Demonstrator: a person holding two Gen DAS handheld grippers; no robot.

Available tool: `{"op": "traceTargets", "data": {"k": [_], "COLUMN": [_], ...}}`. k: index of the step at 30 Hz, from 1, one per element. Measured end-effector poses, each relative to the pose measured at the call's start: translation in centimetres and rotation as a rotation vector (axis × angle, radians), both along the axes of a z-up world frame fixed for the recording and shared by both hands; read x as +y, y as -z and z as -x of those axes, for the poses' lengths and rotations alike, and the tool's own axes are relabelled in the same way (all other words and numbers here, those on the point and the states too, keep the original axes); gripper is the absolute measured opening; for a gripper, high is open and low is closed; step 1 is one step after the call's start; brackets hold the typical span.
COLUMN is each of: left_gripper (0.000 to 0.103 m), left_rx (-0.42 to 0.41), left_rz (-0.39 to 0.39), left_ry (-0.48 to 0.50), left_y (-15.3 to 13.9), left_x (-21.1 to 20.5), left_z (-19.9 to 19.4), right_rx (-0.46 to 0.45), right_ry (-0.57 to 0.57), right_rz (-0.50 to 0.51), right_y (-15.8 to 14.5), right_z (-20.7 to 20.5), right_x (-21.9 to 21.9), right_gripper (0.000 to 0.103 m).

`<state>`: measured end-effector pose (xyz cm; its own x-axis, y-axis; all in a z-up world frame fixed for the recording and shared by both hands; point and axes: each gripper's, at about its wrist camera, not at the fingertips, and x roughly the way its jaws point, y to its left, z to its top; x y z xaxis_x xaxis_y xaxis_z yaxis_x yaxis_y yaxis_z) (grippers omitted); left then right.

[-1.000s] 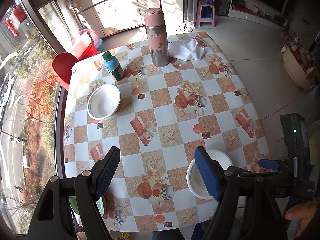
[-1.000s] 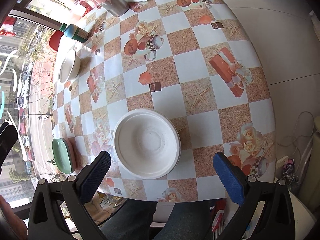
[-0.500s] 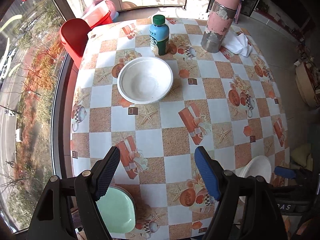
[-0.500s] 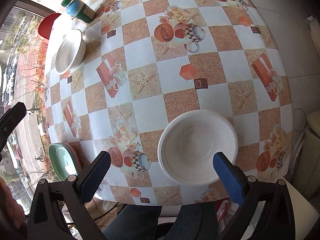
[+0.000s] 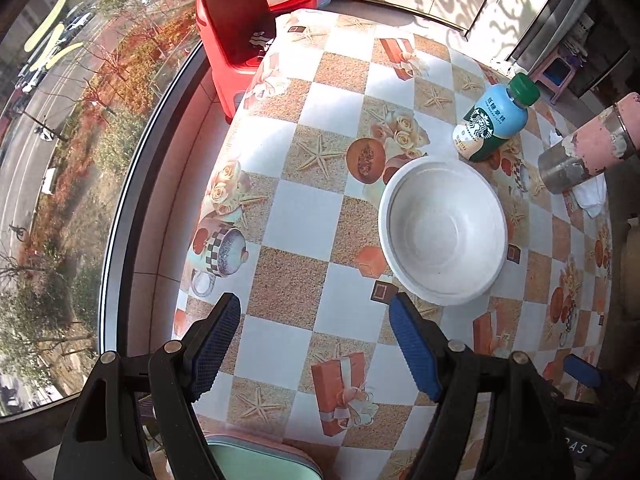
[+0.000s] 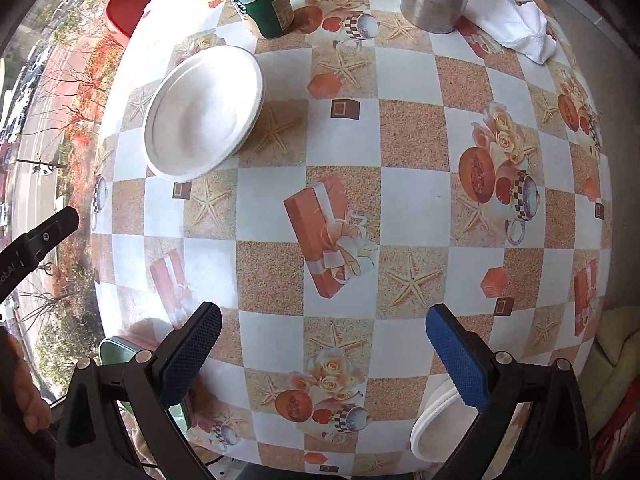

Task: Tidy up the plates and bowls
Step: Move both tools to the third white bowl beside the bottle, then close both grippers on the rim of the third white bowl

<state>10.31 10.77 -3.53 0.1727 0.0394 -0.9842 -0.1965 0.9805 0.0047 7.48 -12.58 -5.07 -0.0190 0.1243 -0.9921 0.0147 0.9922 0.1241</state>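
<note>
Bowl, far: white bowl (image 5: 443,233) sits upright on the checked tablecloth (image 5: 304,216), at about 1 o'clock from the left gripper (image 5: 314,344); its near rim lies just beyond the right blue pad.
Bowl, near: second white bowl (image 6: 438,426) at the table's near edge, at 5 o'clock in the right wrist view, partly hidden behind the right gripper's (image 6: 322,350) finger.
Plate: green plate (image 5: 256,460) at the near edge, mostly hidden; possibly resting on something pink.
Left jaws: wide apart, holding nothing.
Right jaws: wide apart, holding nothing.
Bottle: green-capped bottle (image 5: 494,122) just beyond the far bowl, at 1 o'clock.
Flask: pink flask (image 5: 588,148) beside a white cloth (image 6: 510,26).
Chair: red chair (image 5: 234,36) beyond the table, 11 o'clock.
</note>
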Motion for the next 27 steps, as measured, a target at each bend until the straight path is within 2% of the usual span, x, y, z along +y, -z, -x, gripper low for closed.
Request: {"op": "traceTargets", "data": {"k": [10, 13, 22, 23, 24, 26, 27], "left_gripper": [0.08, 0.08, 0.08, 0.077, 0.075, 0.054, 0.048], "left_rx": [0.01, 0.02, 0.085, 0.096, 0.105, 0.106, 0.109], "left_rz": [-0.048, -0.036, -0.087, -0.091, -0.06, 0.035, 0.045], "left_ry": [0.067, 0.078, 0.201, 0.207, 0.213, 0.207, 0.218], "left_y": [3.6, 4.5, 8.8, 9.2, 9.5, 9.5, 9.4], "left_x": [-1.1, -1.2, -3.1, -3.2, -3.2, -3.1, -3.4], "left_z": [-5.7, -7.1, -9.5, -9.6, -9.7, -9.9, -10.0], "right_rx": [-0.042, -0.047, -0.013, -0.011, -0.014, -0.02, -0.022], "right_ry": [0.089, 0.101, 0.134, 0.137, 0.141, 0.149, 0.154], "right_rz": [-0.017, -0.022, -0.021, -0.025, -0.023, -0.034, -0.07], "right_y": [2.1, 3.0, 6.4, 6.7, 6.8, 7.0, 7.1], "right_z": [-6.2, -7.5, -9.1, -9.2, -9.1, -8.9, -8.8], "right_x": [0.7, 1.3, 2.3, 2.5, 2.6, 2.7, 2.7], "right_gripper": [0.103, 0.103, 0.103, 0.103, 0.102, 0.099, 0.083]}}
